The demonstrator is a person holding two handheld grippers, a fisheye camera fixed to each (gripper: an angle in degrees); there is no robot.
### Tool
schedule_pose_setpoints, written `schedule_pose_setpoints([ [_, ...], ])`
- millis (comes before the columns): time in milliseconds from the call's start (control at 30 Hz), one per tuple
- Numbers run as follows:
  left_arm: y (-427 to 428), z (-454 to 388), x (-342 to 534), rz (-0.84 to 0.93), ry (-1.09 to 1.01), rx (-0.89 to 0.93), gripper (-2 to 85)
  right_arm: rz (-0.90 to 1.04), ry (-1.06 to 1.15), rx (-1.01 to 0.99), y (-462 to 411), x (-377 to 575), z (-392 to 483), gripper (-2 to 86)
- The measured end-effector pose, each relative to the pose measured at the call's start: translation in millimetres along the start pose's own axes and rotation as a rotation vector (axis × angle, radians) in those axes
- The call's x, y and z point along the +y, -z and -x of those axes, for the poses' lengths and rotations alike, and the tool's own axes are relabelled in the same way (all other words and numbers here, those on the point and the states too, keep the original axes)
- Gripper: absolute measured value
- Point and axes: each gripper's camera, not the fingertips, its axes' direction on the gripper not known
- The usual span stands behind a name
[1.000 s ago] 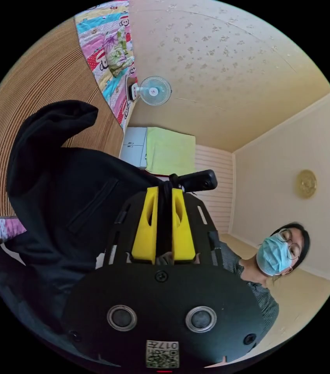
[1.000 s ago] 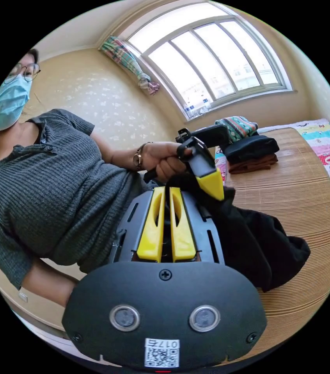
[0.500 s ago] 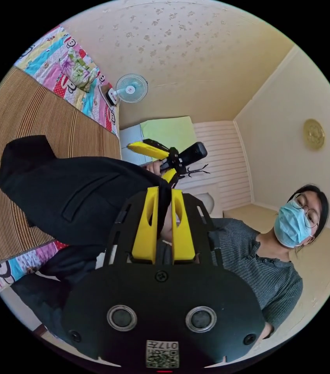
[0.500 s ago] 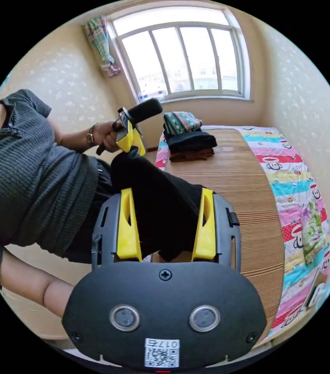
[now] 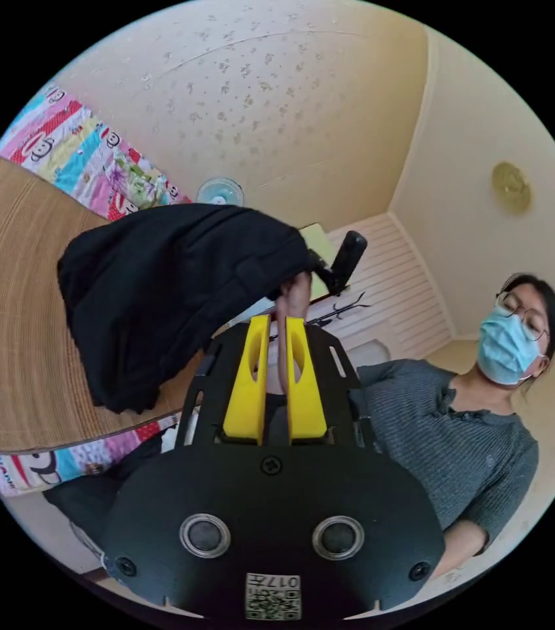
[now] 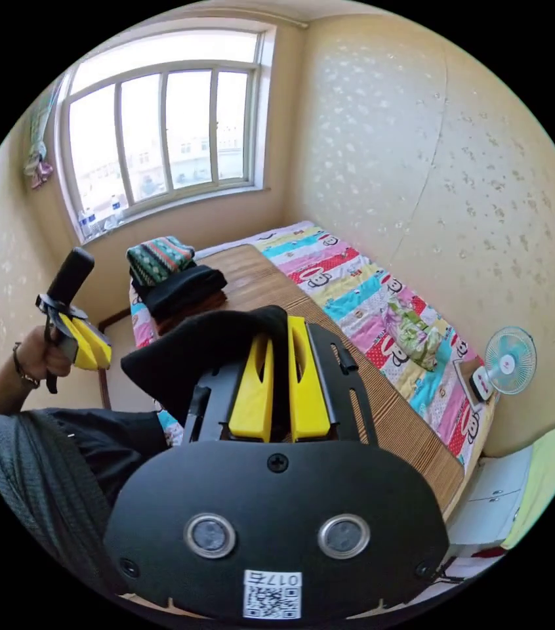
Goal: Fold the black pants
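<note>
Pants (image 5: 159,295) bunched, hanging above the mat (image 5: 8,315); right gripper (image 6: 279,367) pinching a fold; left gripper (image 5: 276,367) jaws near together, seemingly on nothing, apart from the cloth; folding looks partway, laying flat and squaring left; folded pile (image 6: 172,279) near the window.

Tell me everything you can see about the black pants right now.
The black pants are plain, soft, matte dark cloth, bunched and lifted above the woven mat. In the right gripper view, the right gripper has its yellow jaws closed on a fold of them. In the left gripper view they hang as a draped bundle with a seam or pocket edge showing, the lower end drooping toward the mat. The left gripper is closed and apart from the cloth.
</note>
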Motion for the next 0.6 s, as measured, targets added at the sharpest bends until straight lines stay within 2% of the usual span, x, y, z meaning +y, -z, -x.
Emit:
schedule_pose_setpoints([
  [100, -17.8, -16.4, 16.1, 0.136, -0.024, -0.214, 8.8, -0.135, -0.026, 0.094, 64.6, -16.0, -20.7, 4.9],
  [167, -40.4, -22.0, 28.8, 0.23, -0.01, -0.419, 12.0, -0.263, -0.028, 0.139, 120.6, -27.8, -25.1, 4.6],
  [200, -45.4, -24.6, 32.7, 0.232, -0.02, -0.475, 12.5, -0.297, -0.028, 0.142, 135.1, -30.3, -25.9, 4.6],
  [267, -69.1, -31.8, 49.3, 0.231, -0.077, -0.705, 15.9, -0.436, -0.024, 0.149, 195.0, -36.1, -27.9, 4.2],
  [367, -112.6, -35.1, 64.2, 0.305, -0.134, -0.895, 22.4, -0.567, -0.024, 0.207, 265.9, -39.3, -28.5, 3.8],
  [433, -141.8, -48.5, 72.1, 0.318, -0.238, -0.983, 22.8, -0.612, -0.019, 0.231, 301.4, -41.4, -32.8, 3.5],
  [500, -167.1, -71.8, 75.4, 0.27, -0.338, -1.072, 22.5, -0.646, -0.009, 0.235, 330.0, -42.4, -40.8, 3.4],
  [600, -189.5, -143.7, 84.8, 0.045, -0.595, -1.1, 15.7, -0.648, -0.017, 0.238, 364.9, -42.4, -62.6, 3.2],
])
